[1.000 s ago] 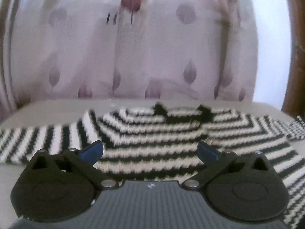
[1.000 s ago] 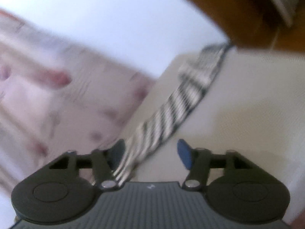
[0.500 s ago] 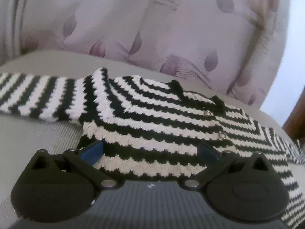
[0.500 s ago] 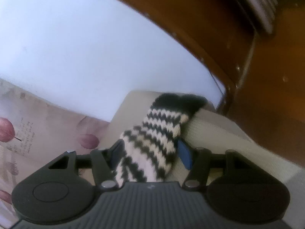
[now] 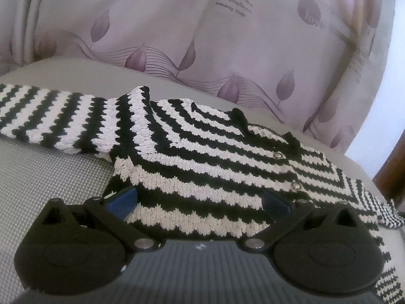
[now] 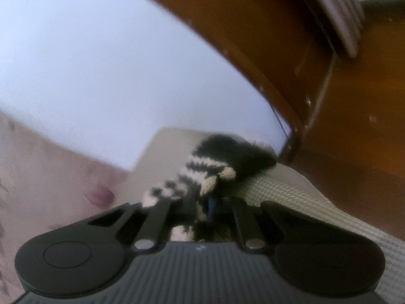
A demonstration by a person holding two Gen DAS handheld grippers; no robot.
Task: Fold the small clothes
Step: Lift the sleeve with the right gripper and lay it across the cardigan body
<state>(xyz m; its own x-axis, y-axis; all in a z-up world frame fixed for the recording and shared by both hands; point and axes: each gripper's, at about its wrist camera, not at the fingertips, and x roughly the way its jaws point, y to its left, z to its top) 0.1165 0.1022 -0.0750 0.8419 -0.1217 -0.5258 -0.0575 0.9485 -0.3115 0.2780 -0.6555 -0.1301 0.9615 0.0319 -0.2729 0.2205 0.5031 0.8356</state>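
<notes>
A black-and-white striped knit sweater (image 5: 215, 157) lies flat on a grey woven cushion (image 5: 50, 177), buttons up, one sleeve (image 5: 50, 116) stretched out to the left. My left gripper (image 5: 198, 198) is open low over the hem, whose striped edge spans the gap between the blue pads (image 5: 124, 197). In the right wrist view, my right gripper (image 6: 202, 205) has its jaws closing tight, and the pads pinch the other sleeve just behind its black cuff (image 6: 227, 152). That cuff reaches the cushion's far edge.
A pink leaf-print fabric (image 5: 202, 50) rises behind the cushion. A brown wooden frame (image 6: 329, 101) stands just past the cuff on the right, with a white wall (image 6: 101, 76) beside it. Bare cushion (image 6: 291, 197) shows right of the sleeve.
The right gripper travelled along the sleeve to its cuff end, then shut on it. The left gripper rolled and sank toward the hem, then held still, open.
</notes>
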